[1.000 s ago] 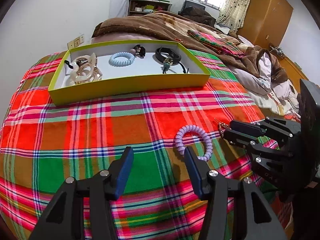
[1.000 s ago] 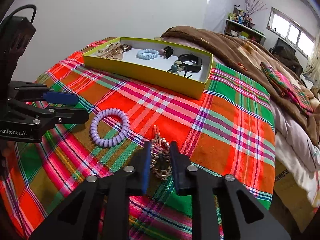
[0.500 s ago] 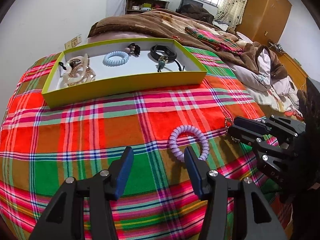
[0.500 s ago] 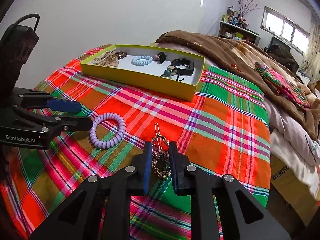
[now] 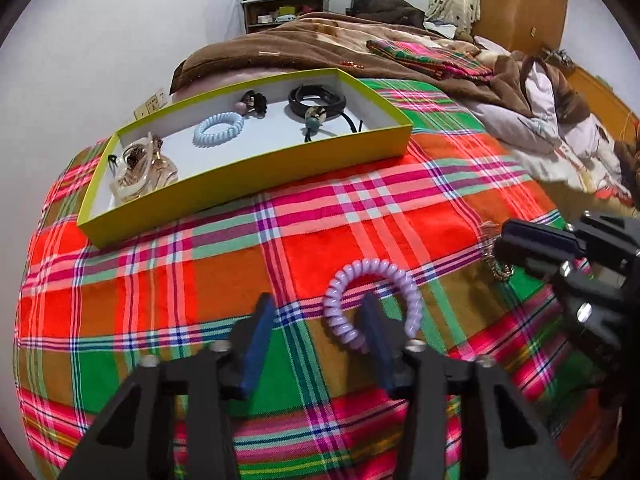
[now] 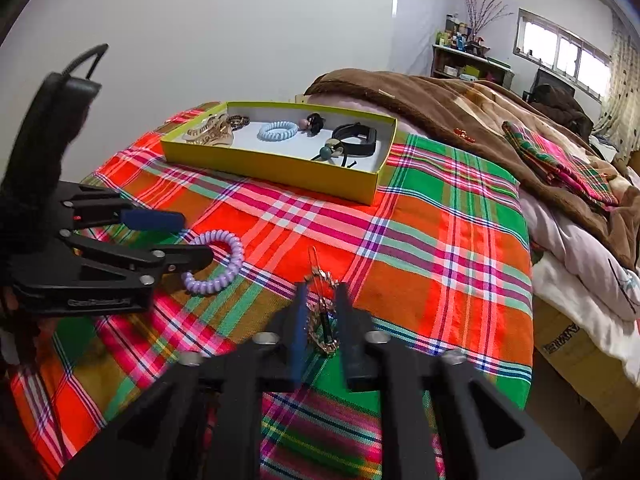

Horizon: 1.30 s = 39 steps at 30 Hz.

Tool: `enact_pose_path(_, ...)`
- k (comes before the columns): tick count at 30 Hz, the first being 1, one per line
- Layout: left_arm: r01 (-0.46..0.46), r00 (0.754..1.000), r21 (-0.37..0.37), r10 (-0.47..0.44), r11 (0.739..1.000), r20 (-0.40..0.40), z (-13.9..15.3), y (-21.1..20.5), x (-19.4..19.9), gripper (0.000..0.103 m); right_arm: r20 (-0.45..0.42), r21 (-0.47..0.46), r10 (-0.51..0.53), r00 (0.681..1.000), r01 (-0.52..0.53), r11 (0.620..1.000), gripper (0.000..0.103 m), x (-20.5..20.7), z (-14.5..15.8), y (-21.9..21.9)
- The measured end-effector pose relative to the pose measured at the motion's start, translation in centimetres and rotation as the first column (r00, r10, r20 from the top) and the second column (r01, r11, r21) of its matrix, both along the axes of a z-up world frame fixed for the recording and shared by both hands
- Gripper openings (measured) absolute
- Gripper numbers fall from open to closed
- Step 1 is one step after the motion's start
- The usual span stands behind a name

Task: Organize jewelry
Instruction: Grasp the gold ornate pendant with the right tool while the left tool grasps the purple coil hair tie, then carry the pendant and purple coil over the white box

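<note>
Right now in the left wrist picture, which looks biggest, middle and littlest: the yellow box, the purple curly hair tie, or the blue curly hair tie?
1. Yellow box, clearly biggest.
2. Purple curly hair tie.
3. Blue curly hair tie.
The purple one sits much nearer the camera, so the two hair ties may really be alike in size.

Glossy plastic coil tie (image 5: 372, 304); shiny gold metal chain (image 6: 322, 320); woven plaid cloth (image 5: 360, 220); matt card box (image 5: 256, 164).

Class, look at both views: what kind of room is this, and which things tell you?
Most likely a bedroom: a bed with a plaid cover, a rumpled brown blanket, and a wooden wardrobe by the curtained window.
</note>
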State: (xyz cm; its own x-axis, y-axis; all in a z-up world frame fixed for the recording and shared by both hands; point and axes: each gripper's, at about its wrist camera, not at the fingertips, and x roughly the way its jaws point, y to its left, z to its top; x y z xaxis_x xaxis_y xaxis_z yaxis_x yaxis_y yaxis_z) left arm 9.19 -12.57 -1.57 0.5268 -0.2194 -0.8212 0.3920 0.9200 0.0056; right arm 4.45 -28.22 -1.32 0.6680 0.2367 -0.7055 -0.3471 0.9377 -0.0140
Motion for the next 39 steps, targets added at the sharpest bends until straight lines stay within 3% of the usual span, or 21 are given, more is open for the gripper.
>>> enact_pose_path(4,-0.001,1.0,0.013,0.001,1.0,0.021,0.3,-0.1,-0.1,0.016,0.006,0.005,-0.004,1.0,0.004,1.0,0.007,0.0,0.1,-0.2)
enact_pose_path(6,-0.008,1.0,0.011,0.008,1.0,0.023,0.3,0.2,0.0,0.012,0.004,0.004,-0.004,1.0,0.004,1.0,0.007,0.0,0.1,-0.2)
enact_pose_path(11,-0.016,1.0,-0.027,0.017,1.0,0.02,0.6,0.6,-0.1,0.01,-0.024,0.053,-0.035,0.999,0.036,0.998,0.008,0.3,0.0,-1.3)
enact_pose_path(16,-0.015,0.999,-0.067,0.017,0.998,0.035,1.4,1.1,-0.6,0.01,-0.083,0.077,-0.046,0.995,0.052,0.996,0.019,0.7,-0.9,-1.8)
enact_pose_path(20,-0.016,0.999,-0.088,0.02,0.996,0.043,1.9,1.3,-0.6,0.01,-0.11,0.082,-0.044,0.993,0.053,0.995,0.037,1.1,-1.3,-1.6)
enact_pose_path(24,-0.018,0.999,-0.105,0.022,0.994,0.041,2.0,1.6,-0.6,0.01,-0.113,0.005,-0.038,0.993,0.039,0.999,0.037,1.1,-1.7,-0.2)
enact_pose_path(30,-0.031,0.999,-0.122,0.036,0.992,0.035,2.1,2.1,-0.5,0.01,-0.105,-0.03,-0.044,0.994,0.041,0.999,0.037,0.9,-1.8,0.4)
enact_pose_path(33,-0.032,0.999,-0.128,0.037,0.991,0.036,2.2,2.2,-0.5,0.01,-0.099,-0.042,-0.034,0.994,0.03,0.999,0.029,0.5,-1.9,0.8)
enact_pose_path(39,-0.031,0.999,-0.139,0.036,0.99,0.035,2.4,2.4,-0.6,0.01,-0.084,-0.062,-0.035,0.996,0.03,0.998,0.029,0.0,-1.8,1.3)
